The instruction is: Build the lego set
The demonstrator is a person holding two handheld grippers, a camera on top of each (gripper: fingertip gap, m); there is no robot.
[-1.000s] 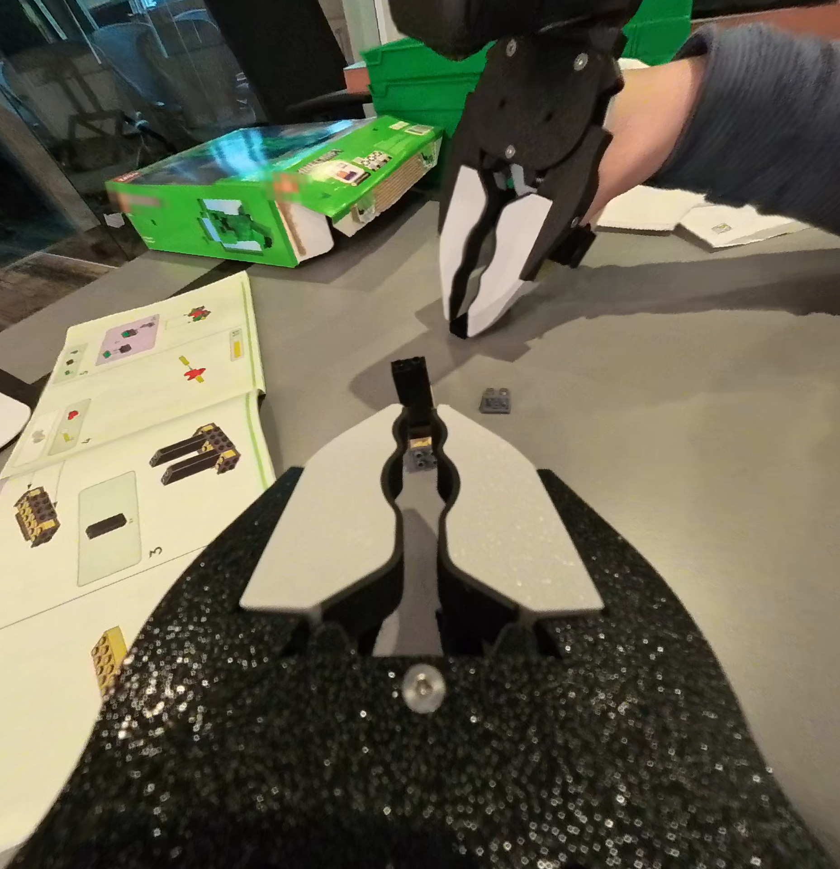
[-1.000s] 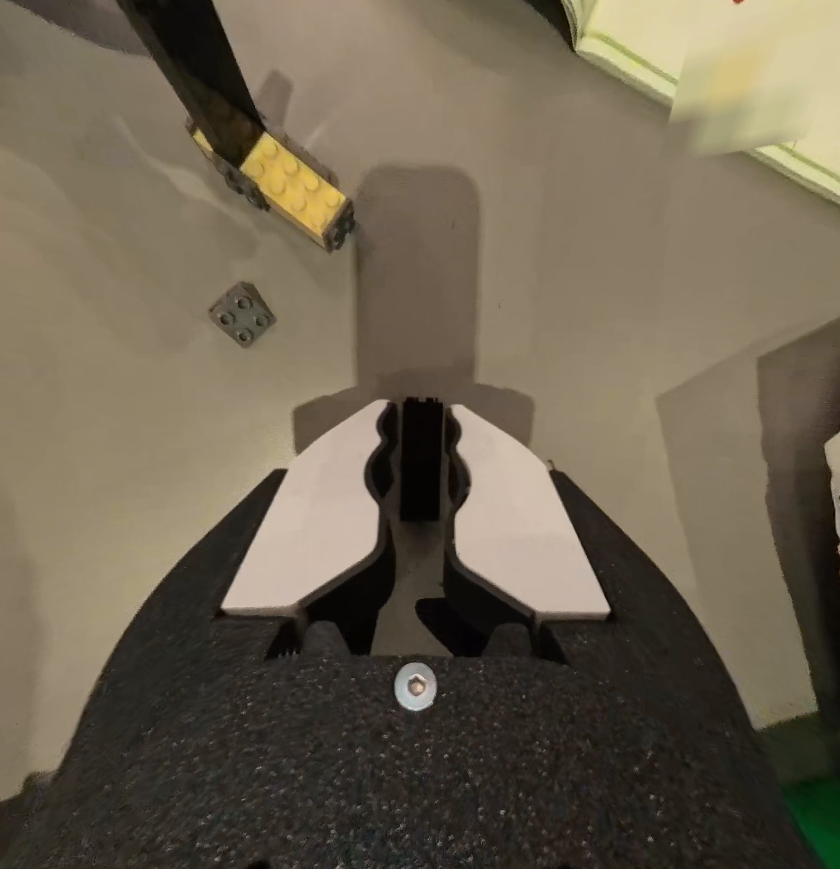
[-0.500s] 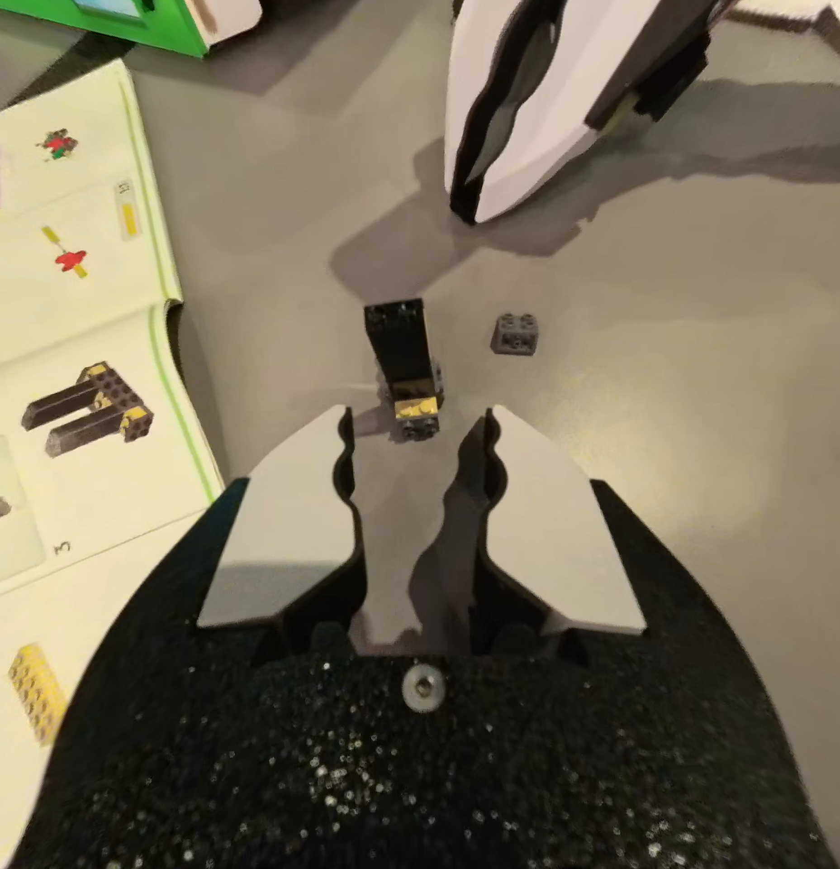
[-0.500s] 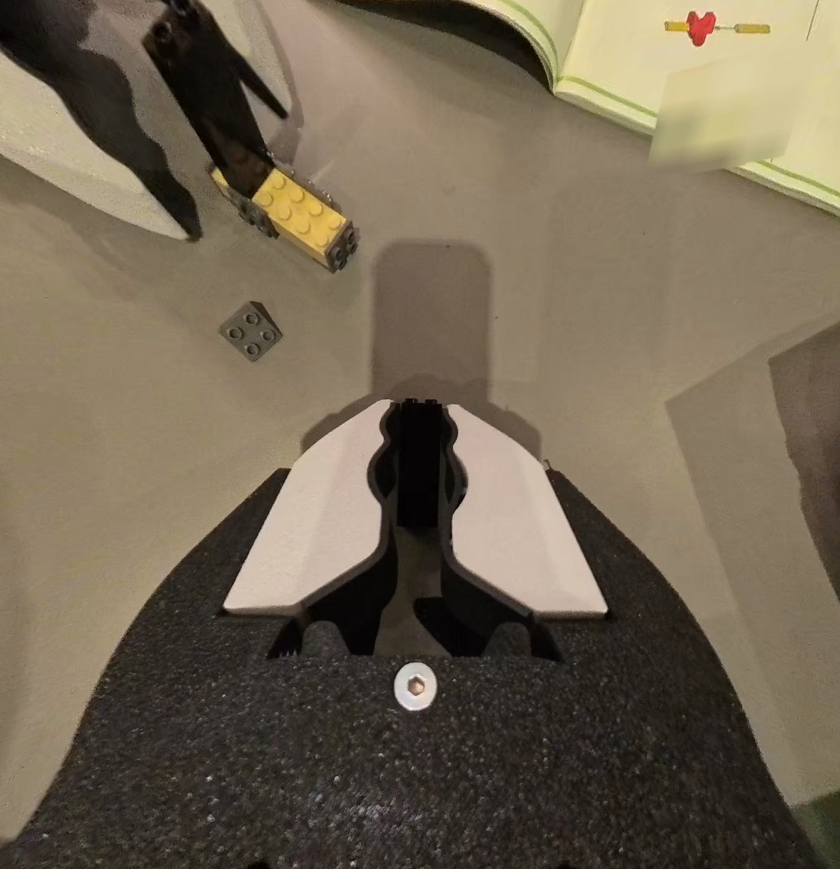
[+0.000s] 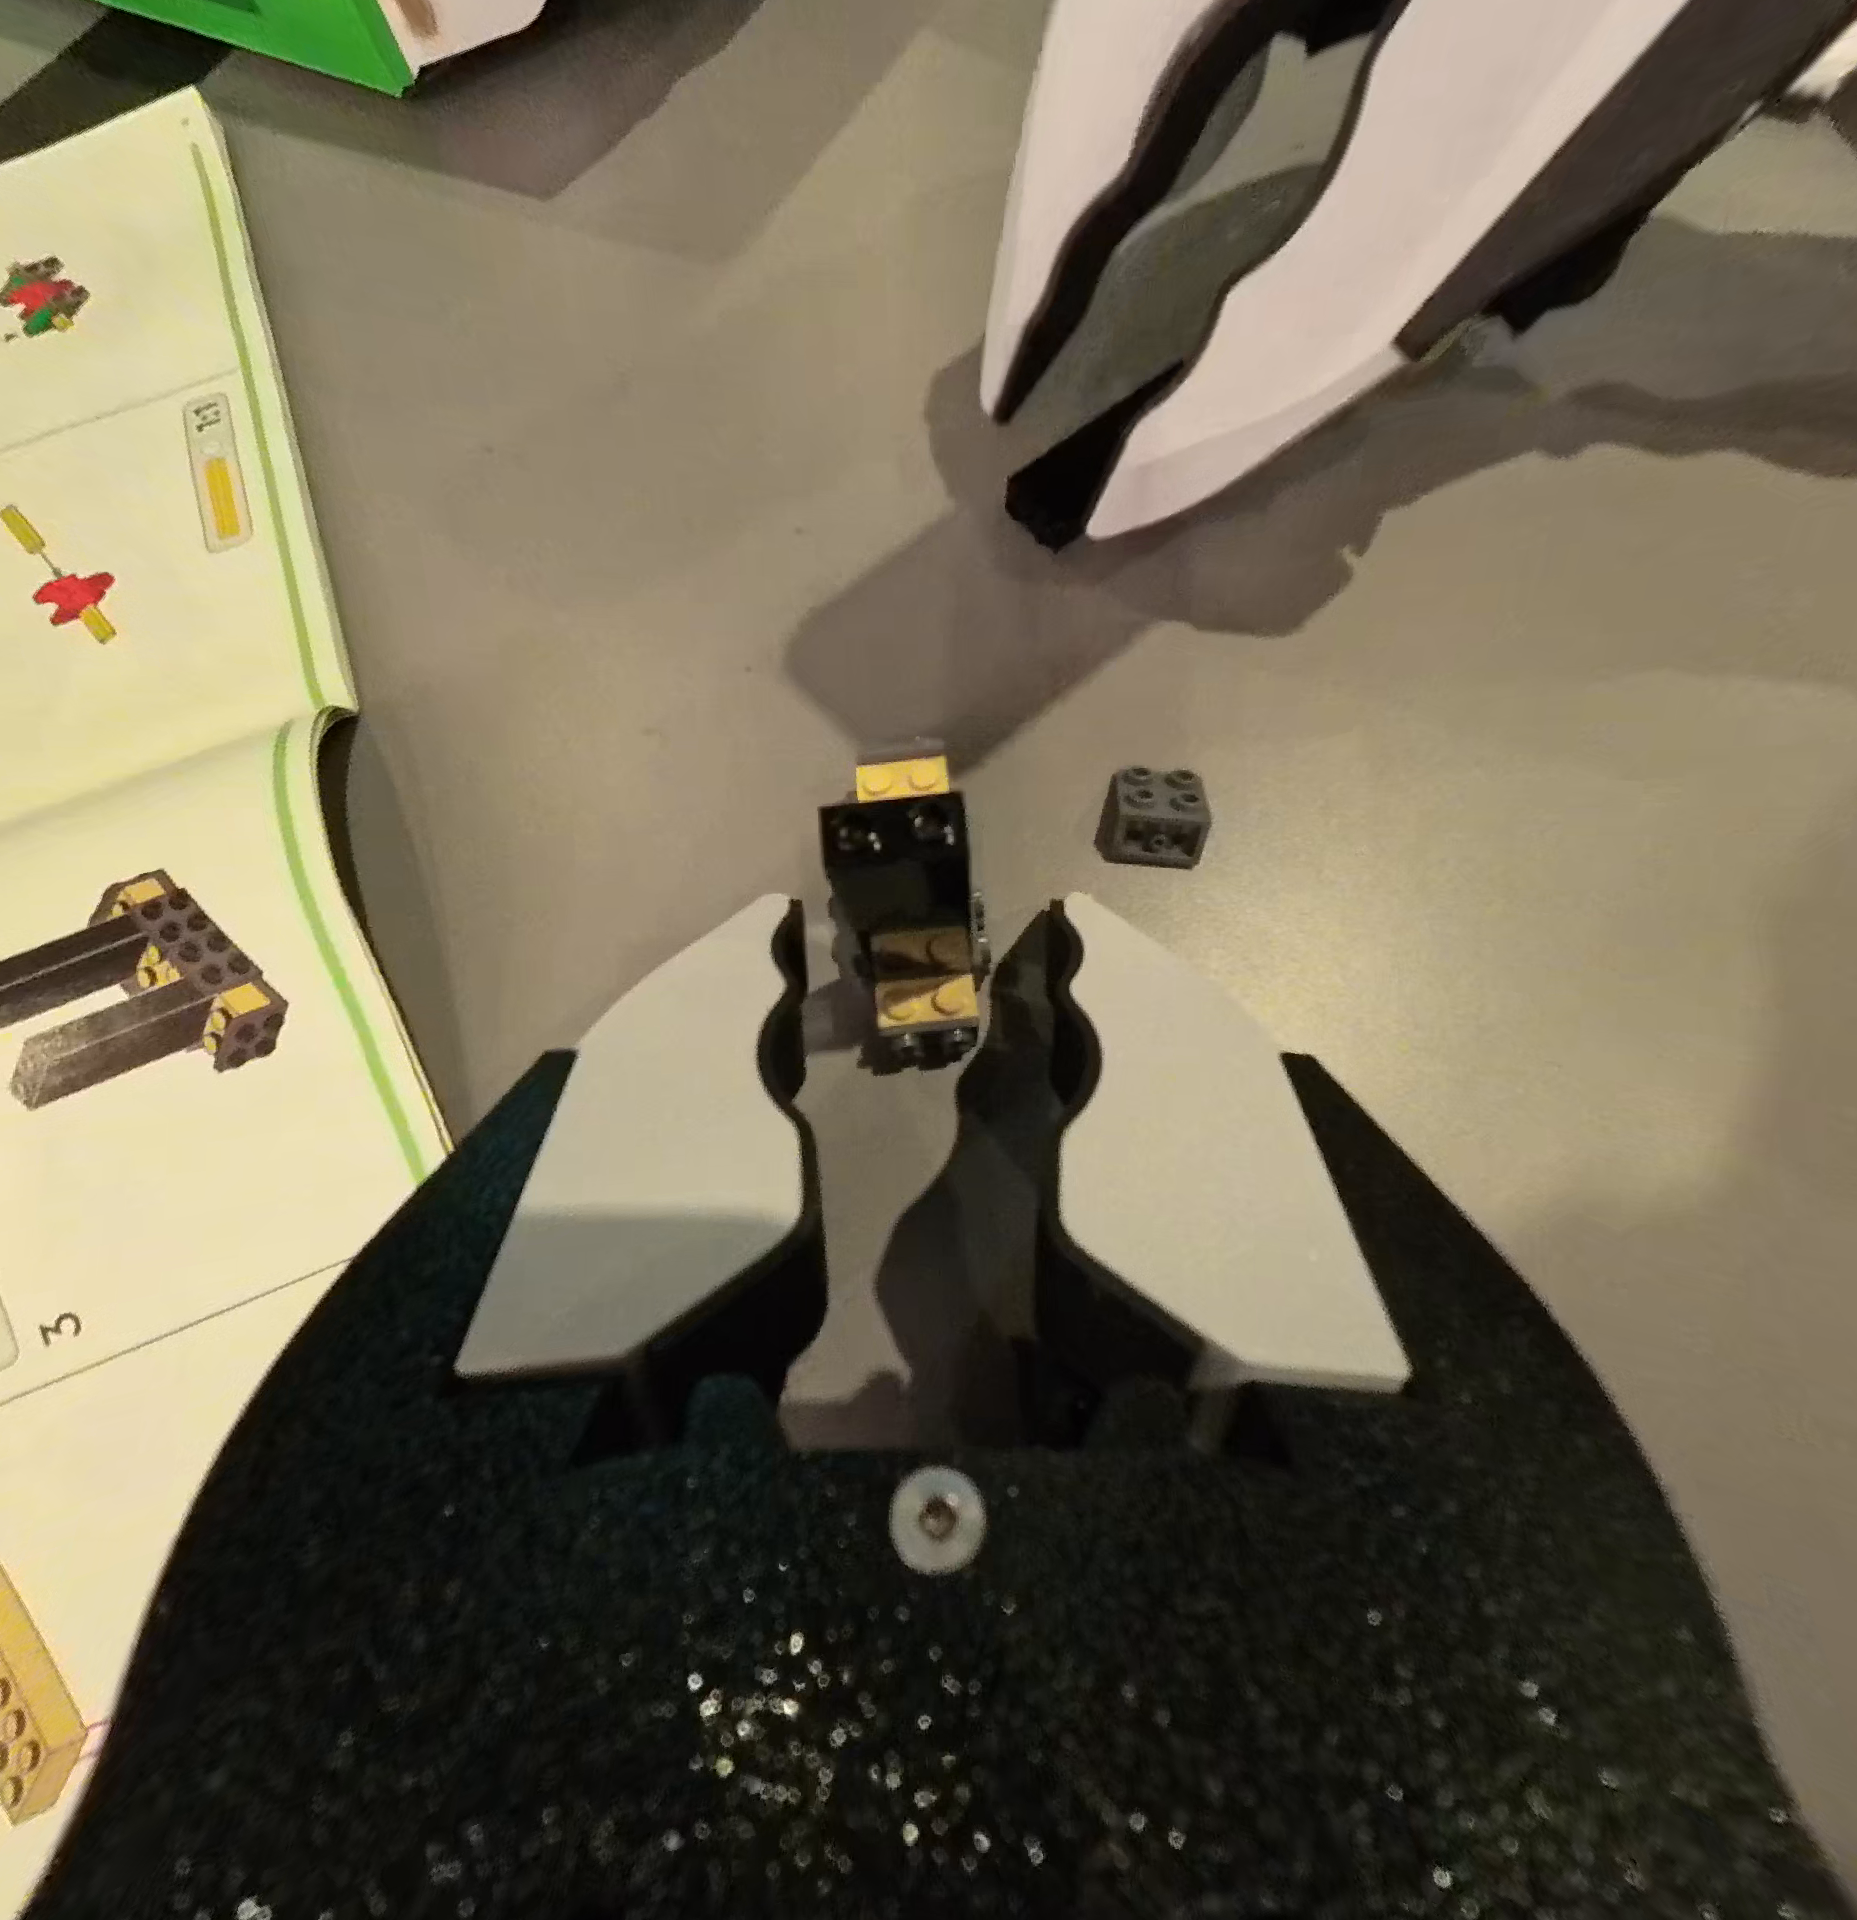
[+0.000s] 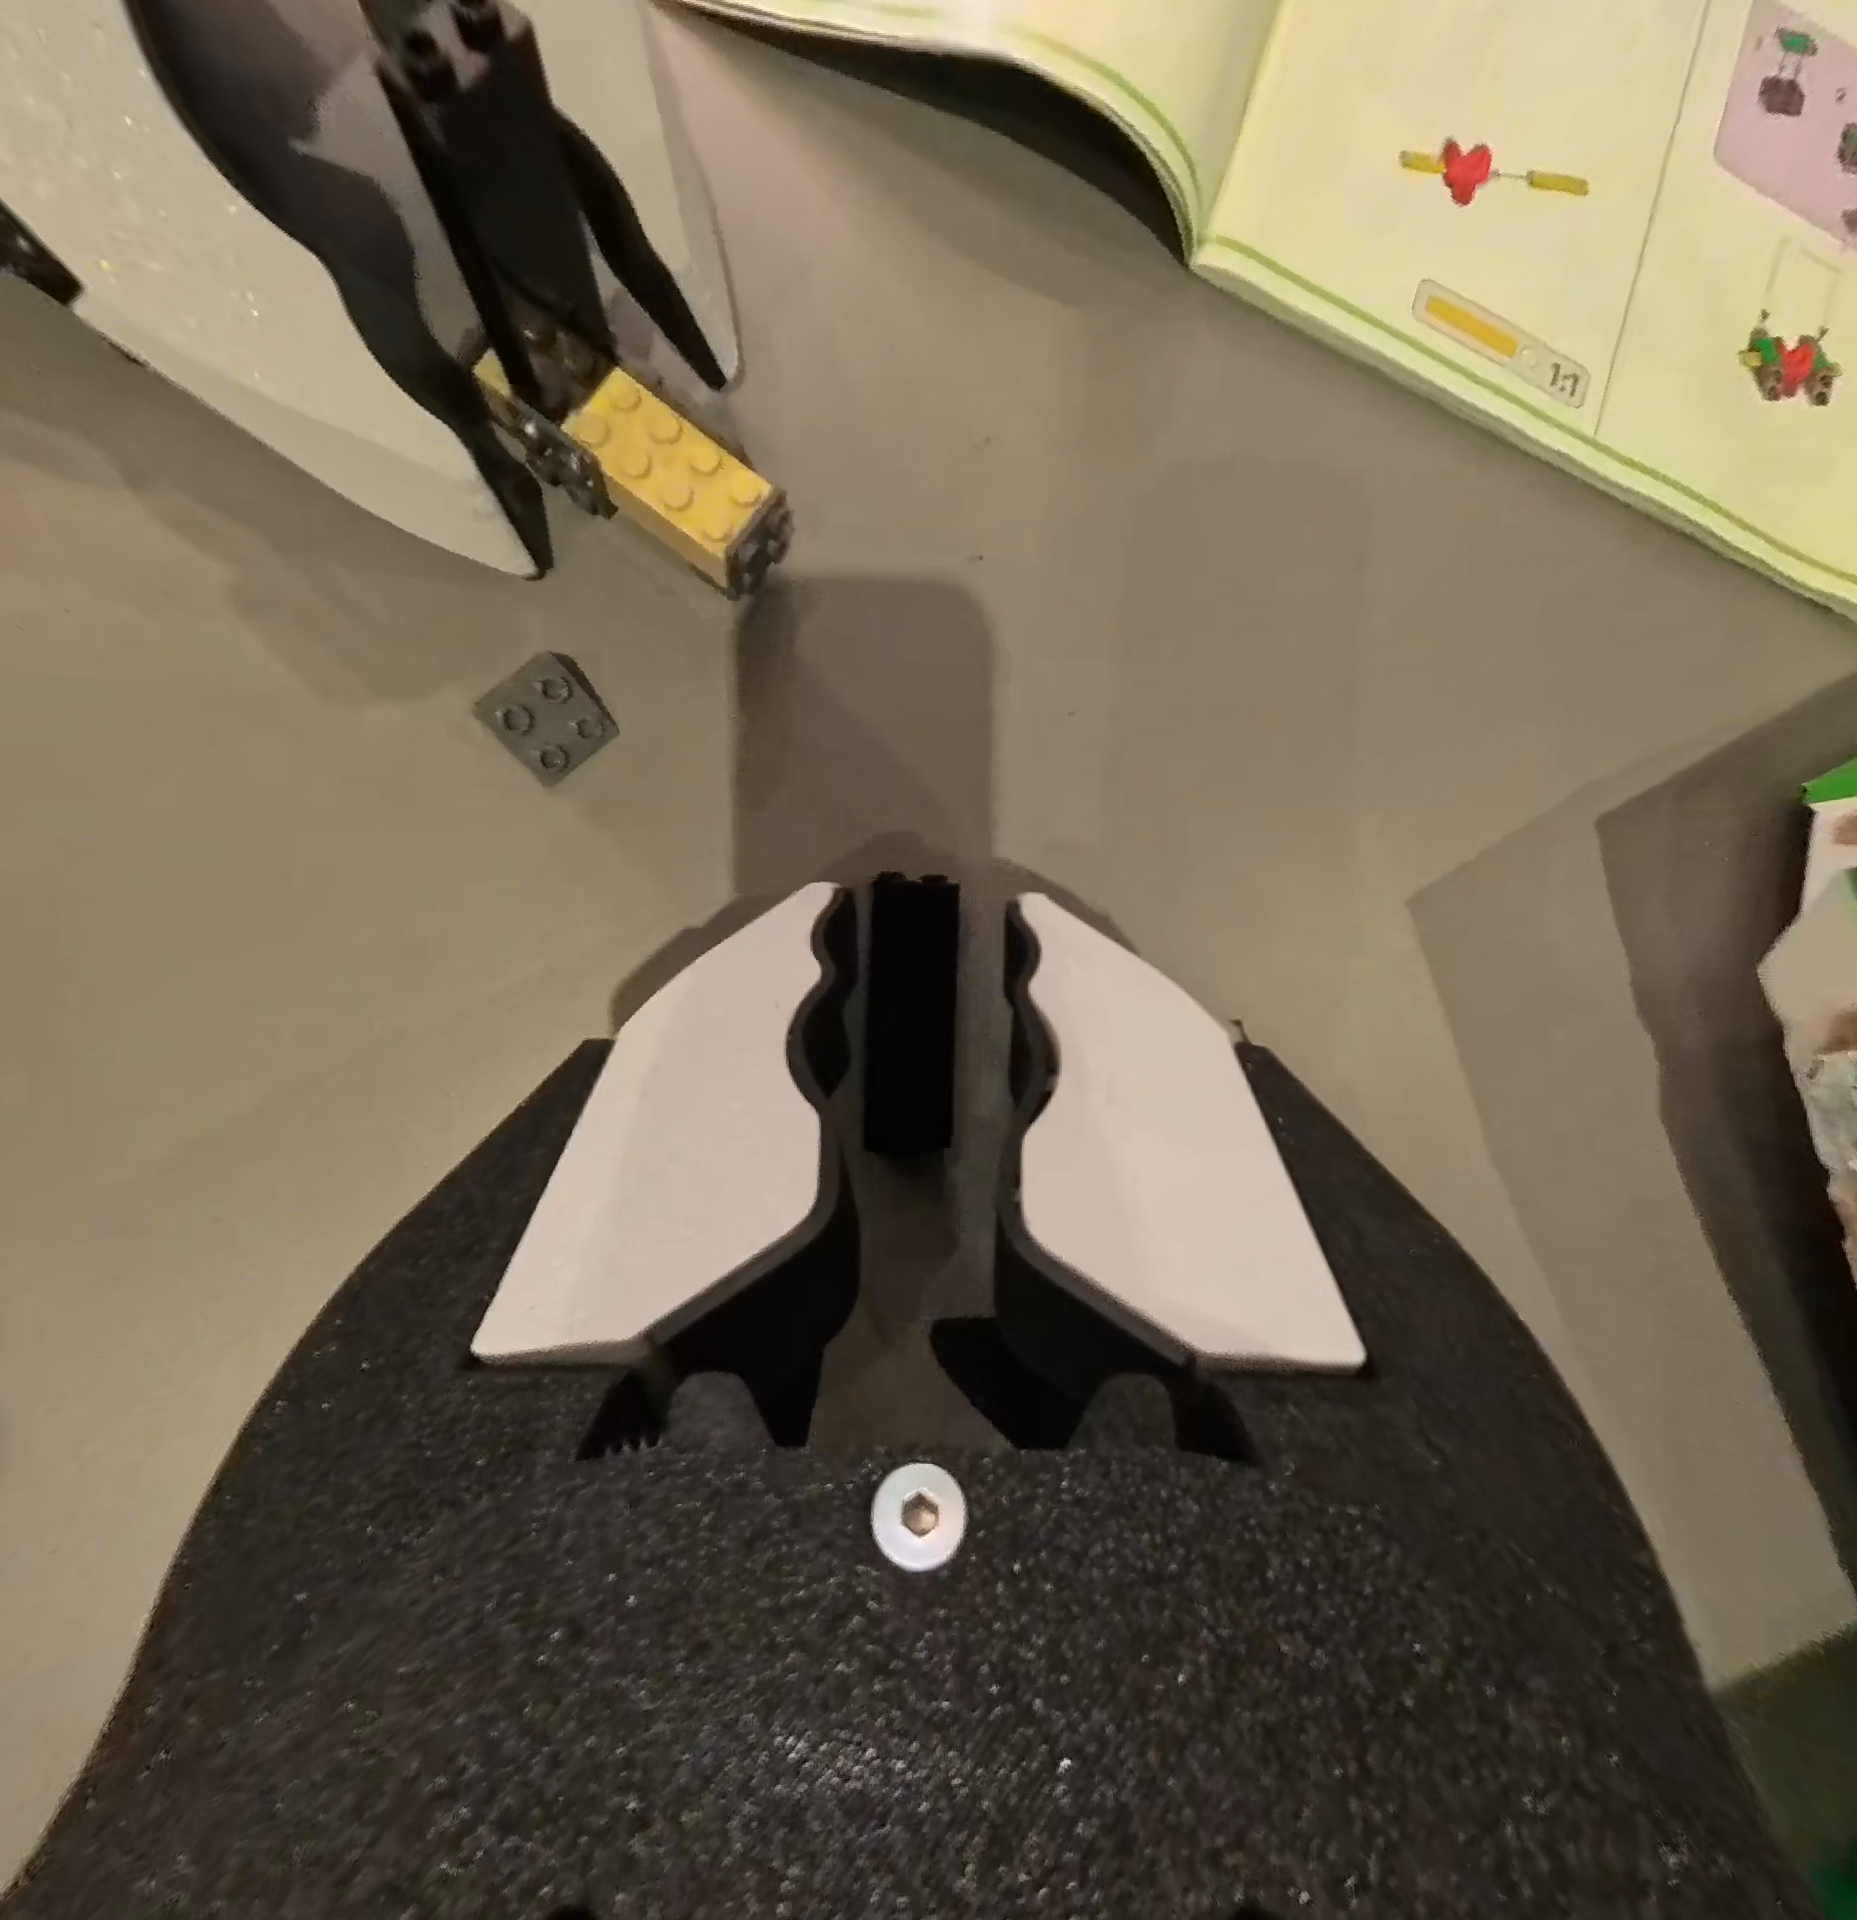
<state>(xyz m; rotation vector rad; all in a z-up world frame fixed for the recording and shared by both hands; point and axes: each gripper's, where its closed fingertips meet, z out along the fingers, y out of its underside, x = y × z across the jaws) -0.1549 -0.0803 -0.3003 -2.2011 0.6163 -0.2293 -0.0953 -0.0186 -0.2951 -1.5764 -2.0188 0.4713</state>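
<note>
Black brick (image 6: 908, 1023) in right tool (image 6: 926, 914) — clamped.

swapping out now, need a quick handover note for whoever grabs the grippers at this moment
Left gripper: open, fingers either side of the assembly, not clamping it.
Right gripper: shut on a black brick, held above the table.
Assembly: a yellow brick with dark end pieces and one black post standing on it, sitting on the table. A loose grey brick lies beside it.
Manual is open to the left gripper's side; the green box is beyond it.
Done: first post on.
Left, likely: grip the assembly, press on the held black brick as the second post, then add the grey brick.
</note>
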